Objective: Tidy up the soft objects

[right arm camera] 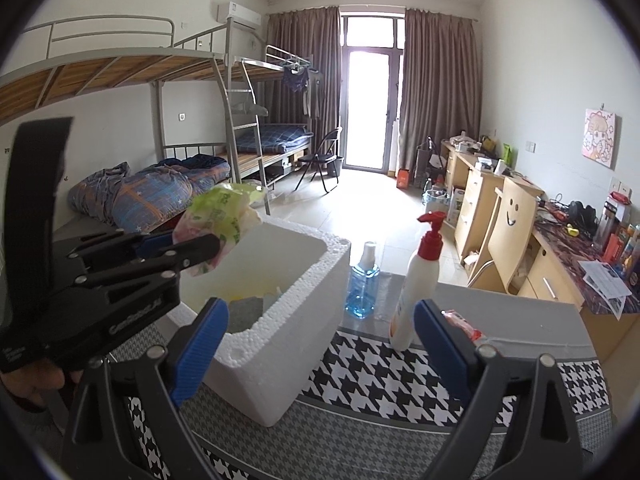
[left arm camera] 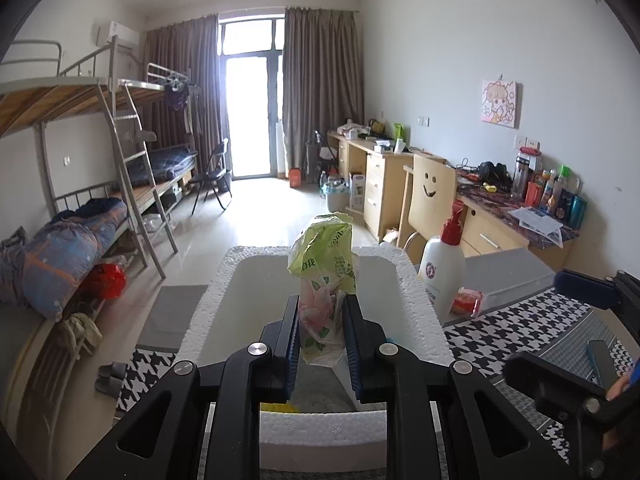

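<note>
Count: 2 grippers point(right arm camera: 320, 344) point(left arm camera: 322, 332), 1 foam box point(right arm camera: 280, 344), 1 green tissue pack point(left arm camera: 324, 264), 1 white pump bottle point(right arm camera: 416, 292), 1 blue spray bottle point(right arm camera: 363, 284), 1 small red packet point(left arm camera: 466, 300), 1 checked mat point(right arm camera: 380, 376). Background: 2 bunk beds point(right arm camera: 192, 76), 1 folding chair point(right arm camera: 320, 160), 1 wooden chair point(left arm camera: 430, 204).

Foam box point(right arm camera: 280, 360) contents mostly hidden behind wall.
</note>
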Demonstrator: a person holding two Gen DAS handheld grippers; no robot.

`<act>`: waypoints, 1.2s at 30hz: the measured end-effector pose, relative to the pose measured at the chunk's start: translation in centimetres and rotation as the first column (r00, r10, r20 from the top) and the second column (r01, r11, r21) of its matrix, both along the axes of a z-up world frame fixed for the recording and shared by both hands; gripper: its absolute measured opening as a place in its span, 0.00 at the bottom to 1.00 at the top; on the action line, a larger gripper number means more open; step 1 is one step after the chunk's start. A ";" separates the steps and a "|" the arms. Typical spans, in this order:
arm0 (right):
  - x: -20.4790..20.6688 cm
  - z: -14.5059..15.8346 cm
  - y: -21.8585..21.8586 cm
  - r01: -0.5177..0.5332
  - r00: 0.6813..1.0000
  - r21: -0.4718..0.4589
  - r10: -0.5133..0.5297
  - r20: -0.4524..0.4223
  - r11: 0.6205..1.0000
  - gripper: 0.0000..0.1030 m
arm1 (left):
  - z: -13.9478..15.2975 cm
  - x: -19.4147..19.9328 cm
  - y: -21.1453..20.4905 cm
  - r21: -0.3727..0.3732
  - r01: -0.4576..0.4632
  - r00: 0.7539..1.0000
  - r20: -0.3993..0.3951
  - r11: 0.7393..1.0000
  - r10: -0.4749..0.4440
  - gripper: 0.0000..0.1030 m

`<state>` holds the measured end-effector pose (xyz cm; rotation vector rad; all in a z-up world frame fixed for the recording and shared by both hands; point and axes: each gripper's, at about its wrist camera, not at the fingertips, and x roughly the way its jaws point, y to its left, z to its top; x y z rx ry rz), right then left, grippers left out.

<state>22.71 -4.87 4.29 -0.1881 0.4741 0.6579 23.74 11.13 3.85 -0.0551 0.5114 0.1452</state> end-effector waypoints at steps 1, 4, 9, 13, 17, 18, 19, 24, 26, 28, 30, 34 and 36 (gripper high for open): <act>0.0 -0.1 -0.1 0.001 1.000 -0.001 -0.001 -0.003 1.000 0.93 | -0.2 0.3 0.1 -0.002 0.004 1.000 -0.008 1.000 -0.004 0.21; -0.1 -0.1 -0.5 0.003 1.000 -0.002 -0.003 -0.004 1.000 0.93 | -0.5 0.7 0.3 -0.007 -0.001 1.000 -0.020 1.000 0.001 0.22; -0.7 -0.1 -1.0 0.005 1.000 0.003 -0.005 0.001 1.000 0.93 | -1.0 1.0 0.7 -0.003 -0.036 0.999 -0.040 0.999 0.036 0.65; -1.0 -0.1 -1.5 0.010 1.000 0.014 -0.010 0.000 1.000 0.93 | -0.8 0.3 1.0 -0.003 -0.064 0.998 -0.020 0.998 0.064 0.86; -1.2 -0.1 -1.7 0.014 1.000 0.016 -0.014 0.002 1.000 0.93 | -0.4 -0.4 1.0 -0.016 -0.081 0.997 -0.001 0.997 0.081 0.99; -1.3 -0.1 -1.7 0.014 1.000 0.019 -0.014 0.002 1.000 0.93 | -0.3 -0.6 0.9 -0.017 -0.077 0.997 -0.001 0.997 0.077 0.99; -1.4 -0.1 -1.8 0.016 1.000 0.022 -0.016 0.003 1.000 0.93 | -0.2 -0.9 0.9 -0.016 -0.076 0.997 0.001 0.997 0.076 0.99; -1.8 0.1 -2.2 0.019 1.000 0.033 -0.019 0.001 0.999 0.93 | 0.6 -2.0 0.4 -0.023 -0.065 0.997 0.028 0.998 0.066 0.99; -2.0 0.2 -2.4 0.022 1.000 0.037 -0.022 0.001 0.999 0.93 | 0.9 -2.8 0.1 -0.021 -0.060 0.997 0.042 0.998 0.061 0.99; -2.1 0.3 -2.5 0.023 1.000 0.038 -0.023 0.004 0.999 0.93 | 1.4 -3.6 -0.3 -0.018 -0.066 0.996 0.062 0.998 0.067 0.99; -2.5 0.4 -2.5 0.023 1.000 0.041 -0.023 0.008 0.999 0.93 | 1.7 -4.4 -0.7 -0.015 -0.055 0.996 0.075 0.998 0.056 0.99; -3.2 0.6 -2.8 0.024 1.000 0.045 -0.025 0.017 0.999 0.93 | 2.1 -5.8 -1.7 -0.003 -0.042 0.994 0.098 0.999 0.042 0.99; -3.6 0.7 -2.9 0.022 1.000 0.049 -0.023 0.020 0.999 0.93 | 2.2 -6.5 -2.1 -0.001 -0.039 0.994 0.104 0.999 0.039 0.99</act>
